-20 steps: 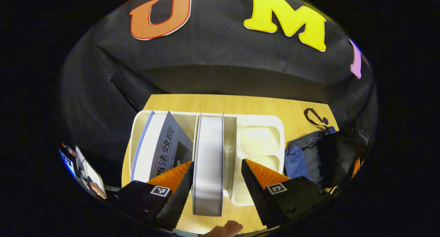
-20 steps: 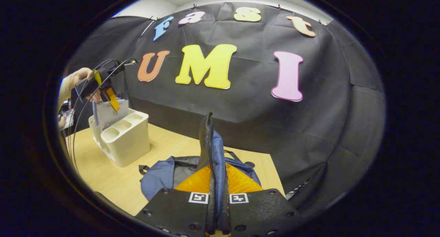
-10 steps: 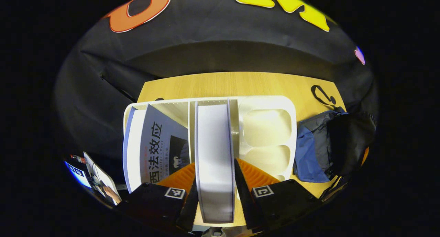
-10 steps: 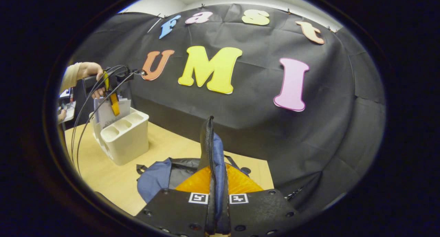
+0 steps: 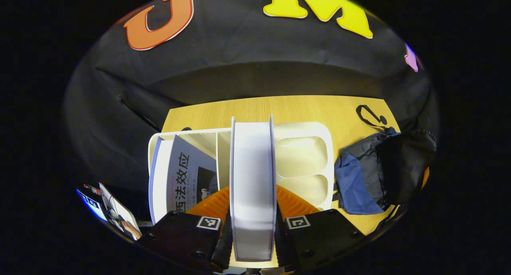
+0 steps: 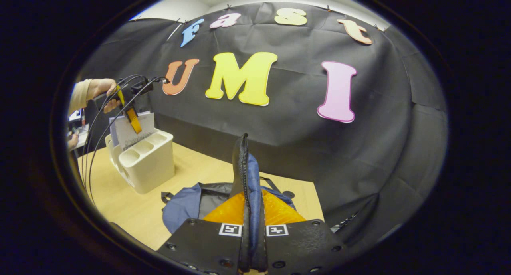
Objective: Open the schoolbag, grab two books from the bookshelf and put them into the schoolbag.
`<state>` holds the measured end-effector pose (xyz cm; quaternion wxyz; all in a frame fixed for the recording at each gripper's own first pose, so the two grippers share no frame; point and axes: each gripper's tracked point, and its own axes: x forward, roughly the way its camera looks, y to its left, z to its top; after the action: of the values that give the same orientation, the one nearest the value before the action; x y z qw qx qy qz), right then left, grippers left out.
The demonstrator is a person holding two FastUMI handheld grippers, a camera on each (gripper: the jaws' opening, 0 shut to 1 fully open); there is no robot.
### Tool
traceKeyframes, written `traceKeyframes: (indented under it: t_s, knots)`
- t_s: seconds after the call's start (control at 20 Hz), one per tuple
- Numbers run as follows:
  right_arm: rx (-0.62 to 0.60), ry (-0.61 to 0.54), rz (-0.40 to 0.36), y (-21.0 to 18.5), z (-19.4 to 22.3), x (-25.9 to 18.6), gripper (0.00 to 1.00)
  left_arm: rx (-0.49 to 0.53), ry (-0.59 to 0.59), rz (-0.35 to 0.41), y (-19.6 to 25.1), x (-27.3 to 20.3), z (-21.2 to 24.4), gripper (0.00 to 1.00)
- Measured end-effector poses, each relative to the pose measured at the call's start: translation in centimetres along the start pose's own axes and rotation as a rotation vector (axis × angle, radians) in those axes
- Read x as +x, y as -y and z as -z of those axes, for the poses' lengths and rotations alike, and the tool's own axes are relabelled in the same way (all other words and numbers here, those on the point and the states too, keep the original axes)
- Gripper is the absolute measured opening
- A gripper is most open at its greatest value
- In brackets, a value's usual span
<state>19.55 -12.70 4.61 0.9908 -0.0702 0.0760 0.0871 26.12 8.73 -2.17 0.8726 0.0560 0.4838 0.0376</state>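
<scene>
Between the orange fingers of the left gripper point(image 5: 252, 223) stands a white book point(image 5: 252, 179), its page edges facing the camera and both fingers pressed against its covers. Beyond the fingertips sits the white bookshelf point(image 5: 319, 131) on the wooden table point(image 5: 279, 107). To the left of the fingers a second book point(image 5: 179, 175) leans in the shelf's outer slot. To their right lies the blue and black schoolbag point(image 5: 375, 175), just beside the shelf. At the right gripper point(image 6: 249, 211), both fingers are closed on an upright flap of the schoolbag point(image 6: 243, 163). Far off to their left, a hand point(image 6: 100, 92) holds the other gripper over the shelf point(image 6: 147, 163).
</scene>
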Motion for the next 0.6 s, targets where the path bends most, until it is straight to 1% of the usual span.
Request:
traceKeyframes:
  t_s: [0.05,0.1,0.15,0.25,0.3,0.35,0.5,0.6]
  knots:
    - [-0.003,-0.002,0.004,0.2,0.1,0.1,0.07,-0.004,0.029,-0.001,0.1,-0.9,-0.2,0.45]
    - [-0.008,-0.002,0.007,0.3,-0.1,0.2,0.08,0.012,0.054,-0.005,0.1,-2.0,-0.3,0.41]
    - [-0.011,-0.005,0.005,0.1,-0.1,0.3,0.08,0.023,0.082,0.0,0.2,-2.8,-0.4,0.45]
    - [-0.029,-0.004,-0.003,-0.4,-0.1,0.5,0.08,0.027,0.09,0.015,0.2,-4.1,0.3,0.44]
    - [-0.032,-0.006,-0.008,-0.6,-0.1,0.6,0.07,0.022,0.095,0.018,0.0,-4.9,0.5,0.48]
    - [-0.026,-0.011,-0.009,-0.7,0.0,0.6,0.07,0.025,0.103,0.014,-0.3,-5.7,0.6,0.44]
    - [0.002,-0.016,-0.014,-0.9,0.1,0.8,0.08,0.058,0.15,-0.009,-1.0,-9.4,1.0,0.43]
    - [-0.009,-0.021,0.0,-0.2,0.4,1.0,0.08,0.07,0.181,-0.043,-0.7,-11.5,1.4,0.43]
